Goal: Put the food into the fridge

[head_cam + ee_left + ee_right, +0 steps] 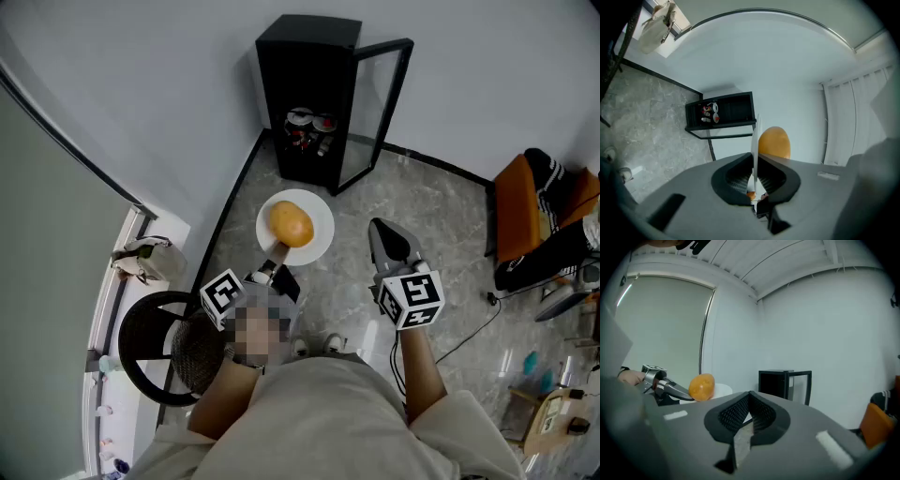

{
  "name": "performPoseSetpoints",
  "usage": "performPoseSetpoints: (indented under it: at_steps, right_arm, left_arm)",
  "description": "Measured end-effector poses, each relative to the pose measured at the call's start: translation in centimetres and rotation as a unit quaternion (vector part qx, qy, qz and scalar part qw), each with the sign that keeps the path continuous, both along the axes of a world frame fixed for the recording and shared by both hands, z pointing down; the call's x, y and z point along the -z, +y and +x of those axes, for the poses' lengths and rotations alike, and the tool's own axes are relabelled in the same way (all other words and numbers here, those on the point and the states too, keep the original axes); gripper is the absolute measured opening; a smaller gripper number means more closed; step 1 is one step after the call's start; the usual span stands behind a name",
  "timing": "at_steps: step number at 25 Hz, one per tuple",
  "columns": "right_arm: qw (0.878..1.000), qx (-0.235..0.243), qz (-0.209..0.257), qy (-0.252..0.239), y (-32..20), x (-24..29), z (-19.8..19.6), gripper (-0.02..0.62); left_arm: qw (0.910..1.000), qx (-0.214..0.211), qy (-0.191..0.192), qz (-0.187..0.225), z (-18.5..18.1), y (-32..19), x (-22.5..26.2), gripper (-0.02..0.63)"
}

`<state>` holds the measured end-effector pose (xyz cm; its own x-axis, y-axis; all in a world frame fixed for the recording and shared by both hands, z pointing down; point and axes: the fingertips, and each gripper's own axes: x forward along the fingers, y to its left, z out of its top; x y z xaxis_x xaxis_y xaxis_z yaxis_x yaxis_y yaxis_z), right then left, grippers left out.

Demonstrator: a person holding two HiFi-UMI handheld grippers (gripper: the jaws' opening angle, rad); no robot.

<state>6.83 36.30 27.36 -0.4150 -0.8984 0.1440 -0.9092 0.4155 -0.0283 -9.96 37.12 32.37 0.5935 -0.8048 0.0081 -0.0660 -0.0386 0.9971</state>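
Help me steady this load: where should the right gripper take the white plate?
Its bare right rim, coming in level from the right with the right gripper. The rim of the white plate is thin and flat, the left gripper clamps the near edge, and the round orange food fills the middle.

Steep overhead view; fridge (307, 66) in all

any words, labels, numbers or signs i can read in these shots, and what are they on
No text can be read in any view.
Containers in the fridge: labels too small to read.
Cubes on the left tool and right tool: black and white square patterns, no letters or numbers.
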Motion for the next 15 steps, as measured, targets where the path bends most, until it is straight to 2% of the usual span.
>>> performPoseSetpoints:
  at_steps: [15]
  right_arm:
    - [1.0,-0.002,0.018,0.006,0.15,0.22,-0.38,0.005]
  left_arm:
    - [1.0,0.004,-0.004,0.003,-0.07,0.02,-0.84,0.006]
